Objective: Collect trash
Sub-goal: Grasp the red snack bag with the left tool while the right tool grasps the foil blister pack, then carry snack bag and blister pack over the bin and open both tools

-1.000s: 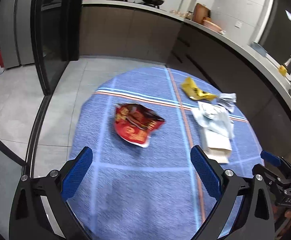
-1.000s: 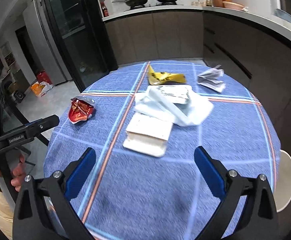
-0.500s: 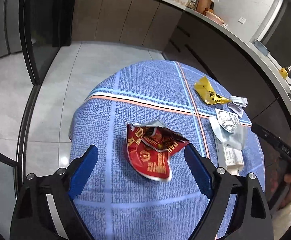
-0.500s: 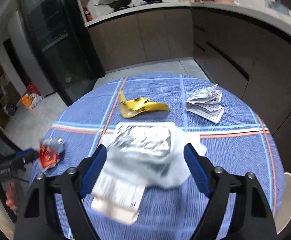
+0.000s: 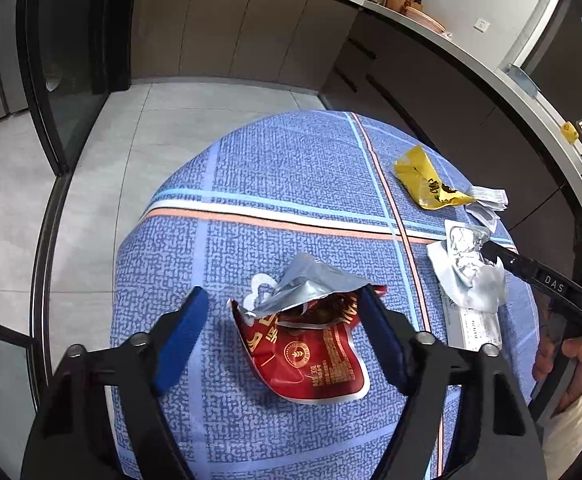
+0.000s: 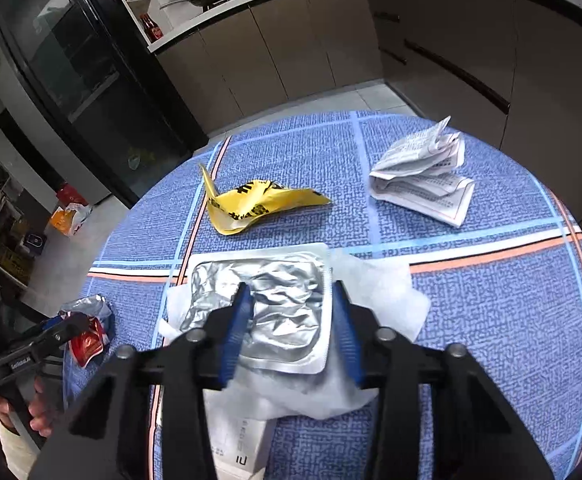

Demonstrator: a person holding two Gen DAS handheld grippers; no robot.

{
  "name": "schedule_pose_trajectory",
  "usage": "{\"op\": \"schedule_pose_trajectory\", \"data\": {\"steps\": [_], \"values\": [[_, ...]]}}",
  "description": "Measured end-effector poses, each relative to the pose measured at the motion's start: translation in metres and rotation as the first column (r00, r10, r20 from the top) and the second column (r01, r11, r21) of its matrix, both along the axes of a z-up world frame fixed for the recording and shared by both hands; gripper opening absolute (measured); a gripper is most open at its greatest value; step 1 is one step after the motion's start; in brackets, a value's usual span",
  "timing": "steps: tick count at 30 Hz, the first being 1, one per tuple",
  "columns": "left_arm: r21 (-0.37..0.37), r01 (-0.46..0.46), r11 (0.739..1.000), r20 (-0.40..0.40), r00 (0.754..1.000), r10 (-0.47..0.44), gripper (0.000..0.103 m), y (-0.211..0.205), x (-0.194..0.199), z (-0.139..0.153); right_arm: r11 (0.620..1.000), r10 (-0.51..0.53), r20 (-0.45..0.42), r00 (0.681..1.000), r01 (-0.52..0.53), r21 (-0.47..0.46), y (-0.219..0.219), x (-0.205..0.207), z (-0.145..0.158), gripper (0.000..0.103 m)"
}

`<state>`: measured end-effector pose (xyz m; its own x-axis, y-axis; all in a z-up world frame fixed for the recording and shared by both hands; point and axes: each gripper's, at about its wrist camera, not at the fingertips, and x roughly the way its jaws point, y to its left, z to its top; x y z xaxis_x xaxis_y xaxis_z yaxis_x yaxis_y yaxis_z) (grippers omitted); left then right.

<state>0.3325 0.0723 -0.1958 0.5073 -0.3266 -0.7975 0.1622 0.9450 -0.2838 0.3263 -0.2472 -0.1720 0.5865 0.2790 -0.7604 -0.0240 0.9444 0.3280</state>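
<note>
A torn red snack bag (image 5: pixel 311 352) with a silver inside lies on the round blue-cloth table (image 5: pixel 291 184). My left gripper (image 5: pixel 283 312) is open, its fingers on either side of the bag. My right gripper (image 6: pixel 291 300) is partly closed around a silver foil packet (image 6: pixel 275 300) lying on a white tissue (image 6: pixel 379 300); the pads are still apart. A yellow wrapper (image 6: pixel 251 204) and crumpled printed paper (image 6: pixel 423 176) lie farther back. A white box (image 6: pixel 239 440) lies under the tissue.
Kitchen cabinets and a counter (image 5: pixel 451 40) curve behind the table. A black glass-door fridge (image 6: pixel 71 60) stands at the left. Grey tiled floor (image 5: pixel 51 184) lies beyond the table's left edge.
My left gripper moved down and forward over the red bag. My right gripper dropped onto the foil packet and its fingers narrowed around it.
</note>
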Motion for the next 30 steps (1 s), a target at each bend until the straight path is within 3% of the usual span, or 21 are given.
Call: {"op": "schedule_pose_trajectory", "data": {"steps": [3,7,14,30], "values": [[-0.017,0.026,1.0,-0.017,1.0,-0.027,0.037,-0.004,0.0,-0.002,1.0,0.014,0.019,1.0,-0.015,0.011,0.0,-0.008,0.008,0.022],[-0.02,0.06,0.998,0.002,0.998,-0.06,0.029,-0.012,-0.007,0.0,0.999,0.034,0.062,0.997,-0.034,-0.006,0.001,-0.024,0.025,0.017],[-0.036,0.091,0.995,0.066,0.994,-0.088,0.025,-0.022,-0.027,0.024,0.997,0.076,0.159,0.984,-0.069,-0.045,0.014,-0.062,0.058,0.003],[-0.023,0.163,0.986,0.164,0.974,-0.157,0.025,-0.061,-0.076,0.069,0.999,0.03,0.298,0.954,-0.016,-0.05,0.001,-0.127,0.112,0.003]]}}
